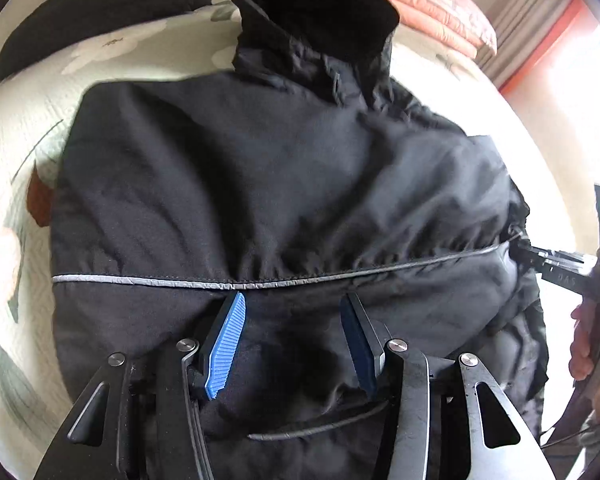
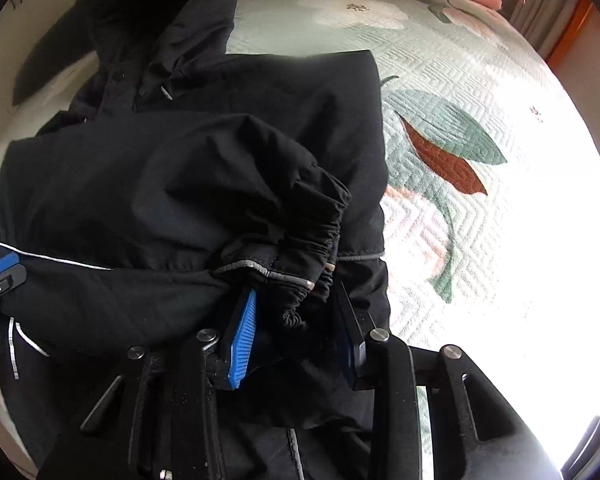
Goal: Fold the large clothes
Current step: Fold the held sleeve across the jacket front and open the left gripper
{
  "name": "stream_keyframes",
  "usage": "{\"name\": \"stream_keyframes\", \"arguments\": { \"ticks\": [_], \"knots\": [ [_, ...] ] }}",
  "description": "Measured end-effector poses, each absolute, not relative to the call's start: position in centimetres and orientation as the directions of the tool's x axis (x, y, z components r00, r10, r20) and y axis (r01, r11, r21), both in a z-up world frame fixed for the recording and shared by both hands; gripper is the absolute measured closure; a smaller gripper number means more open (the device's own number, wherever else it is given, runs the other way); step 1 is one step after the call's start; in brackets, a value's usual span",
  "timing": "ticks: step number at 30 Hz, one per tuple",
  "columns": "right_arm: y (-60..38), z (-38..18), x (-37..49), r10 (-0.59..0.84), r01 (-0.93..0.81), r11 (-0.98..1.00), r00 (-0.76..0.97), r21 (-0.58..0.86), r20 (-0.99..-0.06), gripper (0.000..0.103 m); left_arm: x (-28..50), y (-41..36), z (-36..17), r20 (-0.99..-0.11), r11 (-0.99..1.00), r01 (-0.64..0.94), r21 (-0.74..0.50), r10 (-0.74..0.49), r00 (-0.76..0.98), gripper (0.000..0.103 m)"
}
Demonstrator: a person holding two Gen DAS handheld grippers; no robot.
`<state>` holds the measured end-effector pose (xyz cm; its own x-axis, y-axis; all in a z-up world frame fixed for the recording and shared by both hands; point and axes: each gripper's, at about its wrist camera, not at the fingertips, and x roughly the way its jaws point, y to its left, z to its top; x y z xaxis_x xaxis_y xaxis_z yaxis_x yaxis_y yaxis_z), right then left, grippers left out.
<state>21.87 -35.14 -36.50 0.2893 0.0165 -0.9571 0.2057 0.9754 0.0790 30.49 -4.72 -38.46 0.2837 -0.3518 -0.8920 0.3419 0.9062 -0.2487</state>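
A quilted bedspread (image 2: 452,60) printed with white flowers, green leaves and a rust-brown leaf covers the bed. Folded pink quilts (image 1: 440,12) lie stacked at its far edge, beside grey curtains (image 1: 528,20) near an orange frame (image 1: 540,46).

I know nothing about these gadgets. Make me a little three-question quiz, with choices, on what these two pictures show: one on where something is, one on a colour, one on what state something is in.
1. Where does the black jacket lie?
A. On a flowered quilt
B. On a wooden floor
C. On a hanger

2. What colour are the ribbed pads on the left gripper?
A. Red
B. Blue
C. Yellow

3. What is between the fingers of the right gripper?
A. Nothing
B. A folded pink blanket
C. The jacket's gathered sleeve cuff

Answers:
1 A, the pale quilt with leaves and flowers shows all around the jacket.
2 B, the ribbed face is bright blue in the left wrist view.
3 C, the elastic cuff bunches between the two fingers in the right wrist view.
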Motion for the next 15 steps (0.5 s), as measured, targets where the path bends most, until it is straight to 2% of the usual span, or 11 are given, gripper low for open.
{"name": "stream_keyframes", "arguments": {
  "ticks": [2, 5, 7, 11, 15],
  "knots": [
    [-35.3, -33.7, 21.3, 0.004, 0.197, 0.978, 0.323, 0.071, -0.946, 0.055, 29.8, -4.5, -36.7, -0.876, 0.903, 0.352, -0.247, -0.363, 0.317, 0.051],
    [-34.0, -28.9, 21.1, 0.005, 0.157, 0.984, 0.432, 0.081, -0.902, 0.047, 29.4, -4.7, -34.1, -0.851, 0.894, 0.376, -0.245, -0.384, 0.358, 0.051],
    [-31.9, -27.2, 22.2, 0.074, 0.099, 0.986, 0.475, 0.137, -0.877, 0.047, 29.5, -4.7, -33.7, -0.849, 0.896, 0.377, -0.236, -0.379, 0.368, 0.051],
    [-26.2, -29.7, 26.7, 0.178, -0.005, 0.981, 0.427, 0.195, -0.886, 0.047, 31.2, -4.7, -36.0, -0.881, 0.918, 0.333, -0.216, -0.331, 0.340, 0.051],
    [-23.2, -36.1, 30.4, 0.108, -0.005, 0.994, 0.320, 0.112, -0.941, 0.047, 32.4, -3.5, -39.2, -0.889, 0.922, 0.283, -0.263, -0.346, 0.300, 0.052]
  ]
}}
